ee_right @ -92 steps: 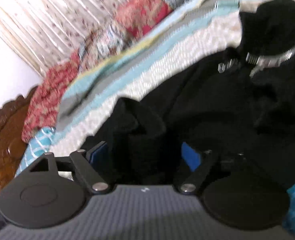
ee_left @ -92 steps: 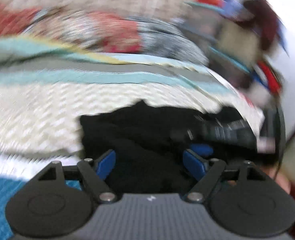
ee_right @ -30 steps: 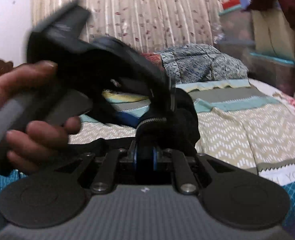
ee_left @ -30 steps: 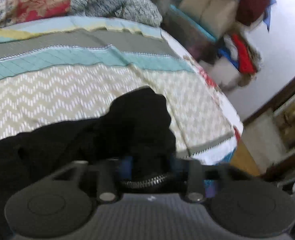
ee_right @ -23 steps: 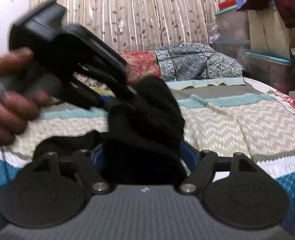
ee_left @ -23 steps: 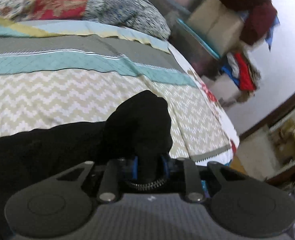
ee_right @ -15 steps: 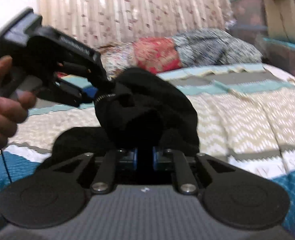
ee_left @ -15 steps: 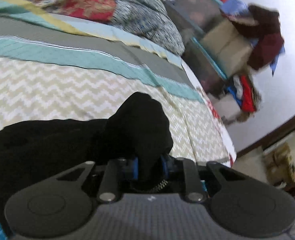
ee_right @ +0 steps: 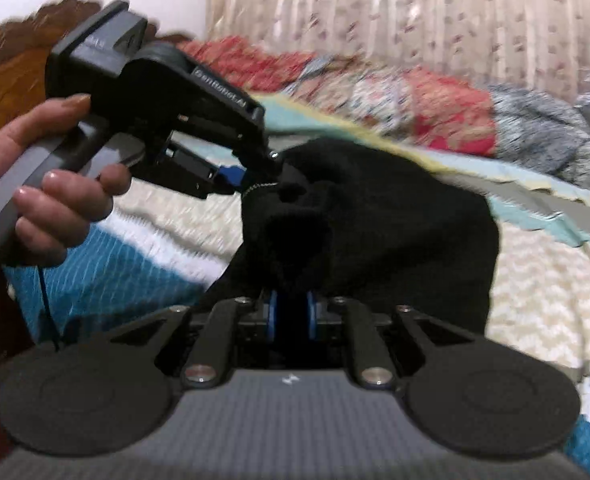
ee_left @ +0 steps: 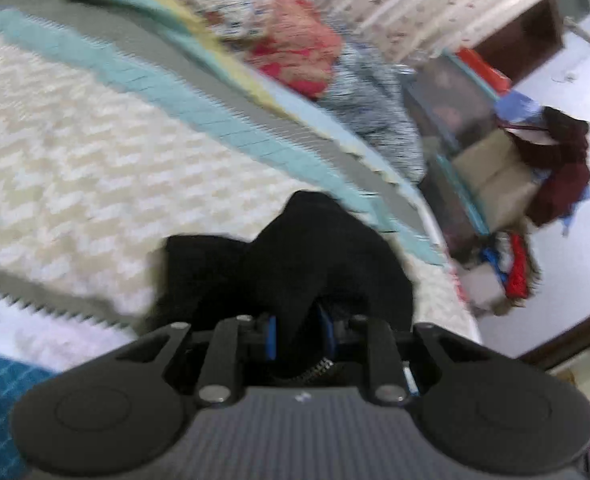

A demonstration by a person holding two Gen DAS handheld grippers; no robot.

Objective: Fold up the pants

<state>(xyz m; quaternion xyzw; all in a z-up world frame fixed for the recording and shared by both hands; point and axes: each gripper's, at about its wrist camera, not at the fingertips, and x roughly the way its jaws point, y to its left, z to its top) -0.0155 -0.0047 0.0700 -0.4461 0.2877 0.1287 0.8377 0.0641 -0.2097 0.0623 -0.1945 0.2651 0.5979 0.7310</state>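
Observation:
The black pants bunch up in front of both cameras and hang over the bed. My left gripper is shut on a fold of the pants by a metal zipper. My right gripper is shut on another part of the same black pants. In the right wrist view the left gripper shows at upper left, held by a hand, pinching the cloth close beside the right gripper's hold. Both grips lift the cloth above the bedspread.
The bed has a chevron cream, teal and grey bedspread with patterned pillows at its head. A carved wooden headboard stands at left. Storage boxes and piled clothes stand past the bed's right edge. A curtain hangs behind.
Both grippers stay shut on the pants and have swung round to the left with them. The cloth has lifted higher off the bed; the left wrist view is motion-blurred.

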